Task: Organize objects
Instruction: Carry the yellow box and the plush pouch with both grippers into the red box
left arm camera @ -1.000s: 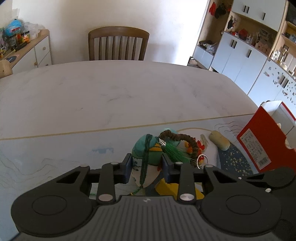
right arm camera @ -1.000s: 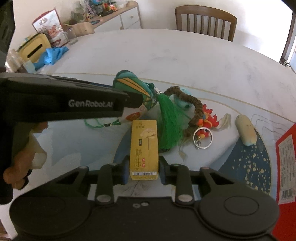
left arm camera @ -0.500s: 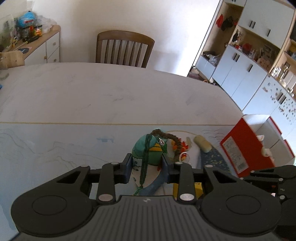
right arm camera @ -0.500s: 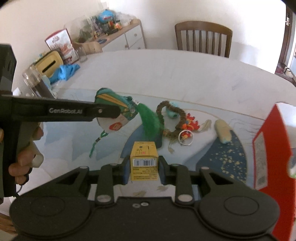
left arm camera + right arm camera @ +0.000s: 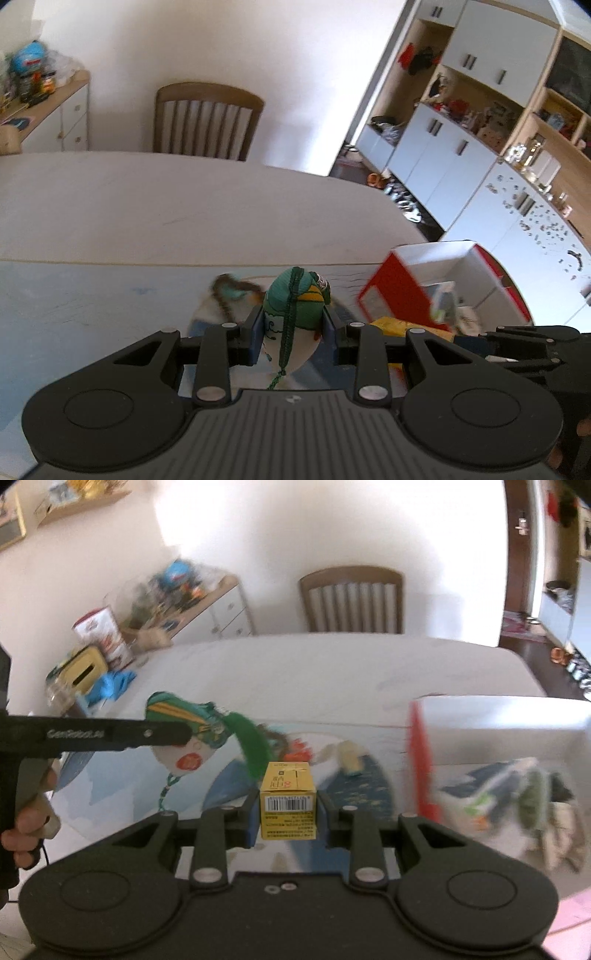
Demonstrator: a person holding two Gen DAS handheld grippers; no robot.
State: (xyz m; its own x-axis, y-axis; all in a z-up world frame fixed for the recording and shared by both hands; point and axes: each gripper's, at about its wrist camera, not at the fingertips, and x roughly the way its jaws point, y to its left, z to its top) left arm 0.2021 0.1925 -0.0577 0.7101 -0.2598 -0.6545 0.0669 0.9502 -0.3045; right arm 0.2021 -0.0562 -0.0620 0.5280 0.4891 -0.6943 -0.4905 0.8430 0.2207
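Green cloth pouch [image 5: 295, 306] clamped in left gripper [image 5: 293, 334], raised off desk [image 5: 147, 206]; cord and green tassel [image 5: 253, 744] dangle from it. Yellow carton [image 5: 288, 799] clamped in right gripper [image 5: 288, 818], barcode end toward camera, also clear of desk. Red box [image 5: 399, 291], open and white inside, stands at desk's right edge, some blurred items in it. Bead string [image 5: 232, 286], small orange toy [image 5: 297, 753] and pale roll [image 5: 349, 758] lie on blue mat [image 5: 354, 794]. Hand [image 5: 26, 830] grips left tool's handle. Wooden chair [image 5: 207, 116] beyond far side.
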